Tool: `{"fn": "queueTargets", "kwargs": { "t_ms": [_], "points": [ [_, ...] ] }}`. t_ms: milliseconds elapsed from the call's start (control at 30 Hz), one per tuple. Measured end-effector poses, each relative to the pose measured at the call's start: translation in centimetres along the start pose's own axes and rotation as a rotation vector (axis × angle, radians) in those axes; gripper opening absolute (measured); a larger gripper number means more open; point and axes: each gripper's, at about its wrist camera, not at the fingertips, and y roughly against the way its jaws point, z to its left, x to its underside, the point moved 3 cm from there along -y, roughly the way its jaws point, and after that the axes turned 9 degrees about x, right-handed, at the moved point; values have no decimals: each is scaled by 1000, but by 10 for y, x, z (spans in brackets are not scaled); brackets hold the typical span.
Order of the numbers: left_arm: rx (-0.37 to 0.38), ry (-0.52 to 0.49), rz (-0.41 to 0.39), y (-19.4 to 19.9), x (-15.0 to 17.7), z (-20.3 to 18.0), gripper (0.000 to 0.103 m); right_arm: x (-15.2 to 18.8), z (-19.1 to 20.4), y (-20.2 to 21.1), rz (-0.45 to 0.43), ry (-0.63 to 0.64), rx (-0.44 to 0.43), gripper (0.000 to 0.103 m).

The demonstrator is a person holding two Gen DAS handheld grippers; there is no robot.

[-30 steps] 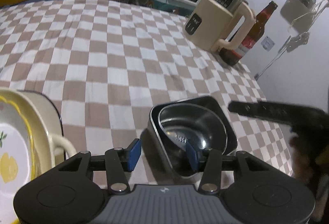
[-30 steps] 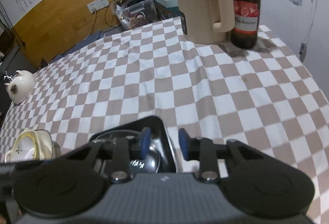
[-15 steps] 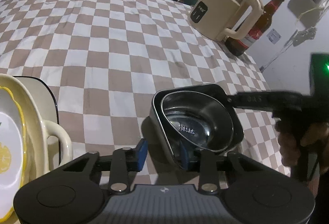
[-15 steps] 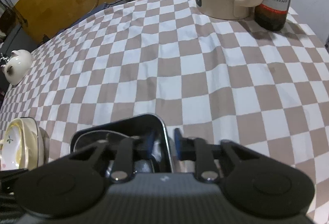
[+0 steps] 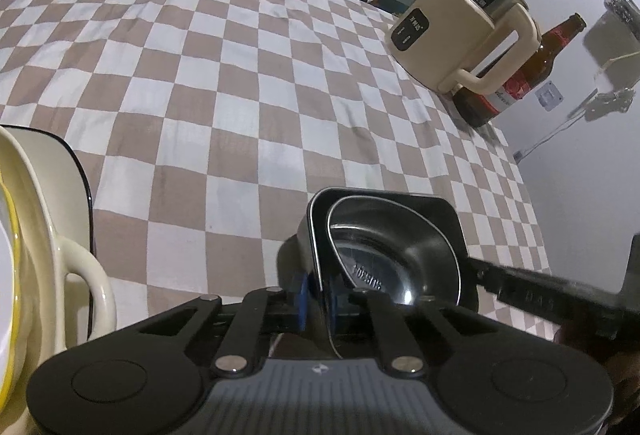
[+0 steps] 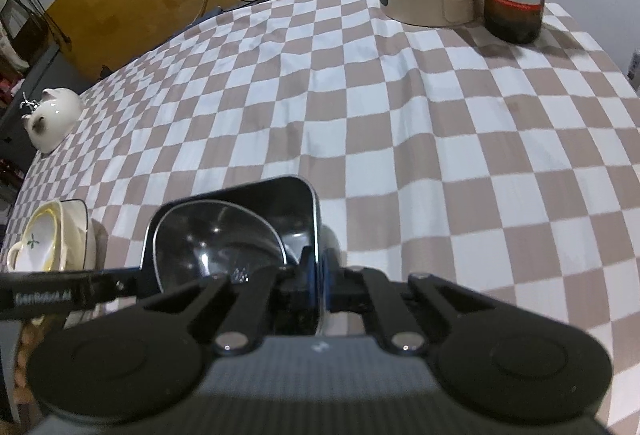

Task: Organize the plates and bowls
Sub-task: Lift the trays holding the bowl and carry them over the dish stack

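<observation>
A black square dish (image 5: 448, 219) sits on the checked cloth with a steel bowl (image 5: 384, 247) nested in it. In the left wrist view my left gripper (image 5: 318, 301) has its jaws closing on the dish's near left wall, blue pads on either side of the wall. In the right wrist view the same dish (image 6: 256, 191) and bowl (image 6: 216, 235) lie below me. There my right gripper (image 6: 317, 275) has its jaws closing on the dish's right wall, which is pinched between the pads. A cream handled dish stack (image 5: 44, 235) with a yellow-rimmed plate stands to the left.
A cream electric kettle (image 5: 460, 31) and a brown beer bottle (image 5: 520, 75) stand at the far right corner. A white teapot (image 6: 52, 115) sits at the far left edge. The table ends just right of the black dish.
Both grippers' jaws have narrowed from wide apart to pinching opposite walls of the black dish. The right gripper has come down onto the right wall.
</observation>
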Motion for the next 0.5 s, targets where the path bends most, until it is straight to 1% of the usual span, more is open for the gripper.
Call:
{"fn": "queueTargets", "kwargs": {
  "t_ms": [233,367,500],
  "points": [
    [10,10,-9,1,2,0,11,9,-2,6,-21,-12,-15,6],
    [18,15,-17,3,2,0,10,12,-4,8,-27,-31,-8,6],
    [16,0,-23,6,5,-3,9,17,-5,12,-30,-46,5,6]
  ]
}}
